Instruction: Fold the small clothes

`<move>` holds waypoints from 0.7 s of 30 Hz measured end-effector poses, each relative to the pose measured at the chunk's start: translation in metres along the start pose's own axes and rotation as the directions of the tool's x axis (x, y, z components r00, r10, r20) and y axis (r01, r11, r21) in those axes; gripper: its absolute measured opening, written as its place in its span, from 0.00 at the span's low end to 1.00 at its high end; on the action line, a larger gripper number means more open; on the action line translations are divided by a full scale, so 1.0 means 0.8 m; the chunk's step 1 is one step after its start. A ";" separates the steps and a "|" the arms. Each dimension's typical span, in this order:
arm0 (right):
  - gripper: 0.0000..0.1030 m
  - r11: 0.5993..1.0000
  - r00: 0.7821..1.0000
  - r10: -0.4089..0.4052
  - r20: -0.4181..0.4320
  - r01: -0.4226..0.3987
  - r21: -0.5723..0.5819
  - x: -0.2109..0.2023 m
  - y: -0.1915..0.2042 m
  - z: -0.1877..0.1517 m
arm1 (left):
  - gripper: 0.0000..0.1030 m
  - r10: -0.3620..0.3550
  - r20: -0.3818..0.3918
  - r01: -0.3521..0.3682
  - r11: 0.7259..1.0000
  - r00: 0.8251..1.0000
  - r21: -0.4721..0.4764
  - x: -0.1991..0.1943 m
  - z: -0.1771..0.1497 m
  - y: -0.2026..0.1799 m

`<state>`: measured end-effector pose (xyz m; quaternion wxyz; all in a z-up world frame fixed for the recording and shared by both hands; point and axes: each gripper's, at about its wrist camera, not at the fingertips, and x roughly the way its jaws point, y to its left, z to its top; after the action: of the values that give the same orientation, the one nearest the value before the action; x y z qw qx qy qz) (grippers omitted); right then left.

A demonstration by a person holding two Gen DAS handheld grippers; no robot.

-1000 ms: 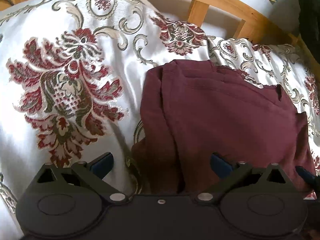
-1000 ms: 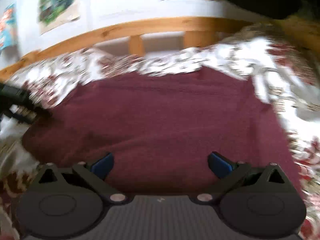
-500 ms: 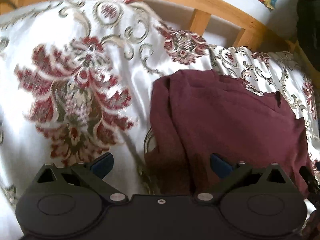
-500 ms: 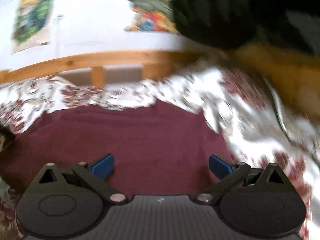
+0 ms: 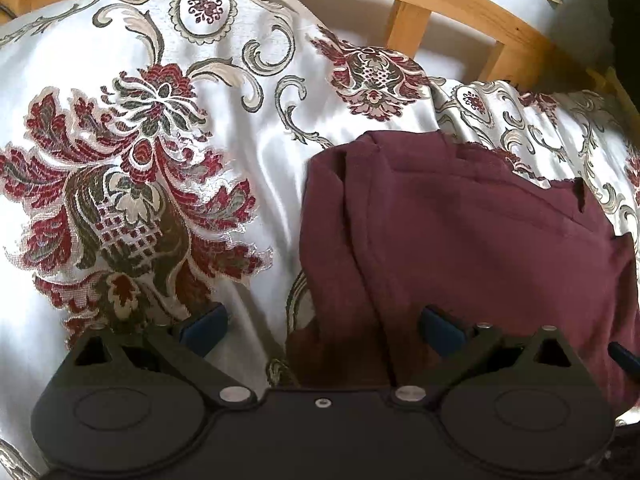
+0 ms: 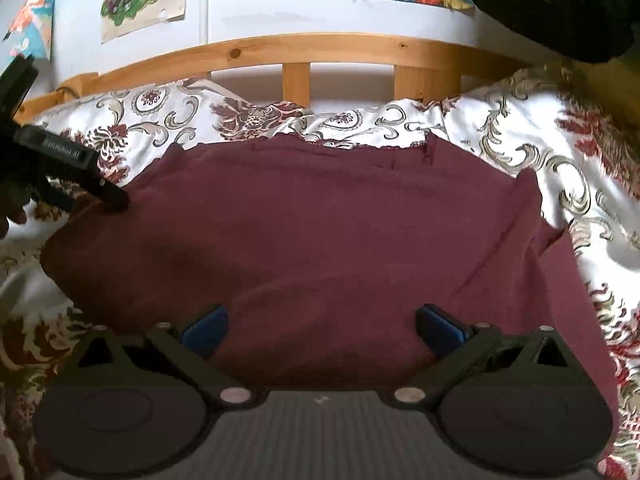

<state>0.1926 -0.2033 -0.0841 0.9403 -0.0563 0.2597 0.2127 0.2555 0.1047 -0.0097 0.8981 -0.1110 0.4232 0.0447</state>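
Both hand-held grippers (image 5: 322,330) (image 6: 322,326) spread above maroon garment (image 6: 304,232)

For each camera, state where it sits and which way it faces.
Left wrist: sits on the left claw, looking forward and down over the floral bedspread at the left edge of the maroon garment; both open fingers show.
Right wrist: sits on the right claw, facing the wooden bed rail and postered wall across the garment; its open fingers show, and the other claw at far left.
Shared: the garment, the bedspread and the bed rail.
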 end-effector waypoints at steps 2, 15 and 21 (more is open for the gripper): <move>1.00 1.000 1.000 -0.003 0.001 0.003 -0.003 0.002 -0.002 0.000 | 0.99 0.007 0.000 -0.007 1.000 1.000 0.015 0.000 -0.001 -0.003; 1.00 1.000 1.000 0.001 0.002 -0.001 0.004 0.002 -0.004 -0.001 | 0.99 -0.050 0.006 0.050 0.996 0.999 0.078 0.003 0.003 -0.014; 1.00 1.000 1.000 0.002 0.002 -0.002 0.004 0.003 -0.003 0.001 | 0.96 -0.098 -0.053 0.102 0.992 0.994 0.078 0.010 0.001 -0.020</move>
<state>0.1960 -0.2041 -0.0848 0.9404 -0.0539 0.2595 0.2130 0.2641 0.0894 -0.0128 0.8924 -0.0970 0.4403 -0.0203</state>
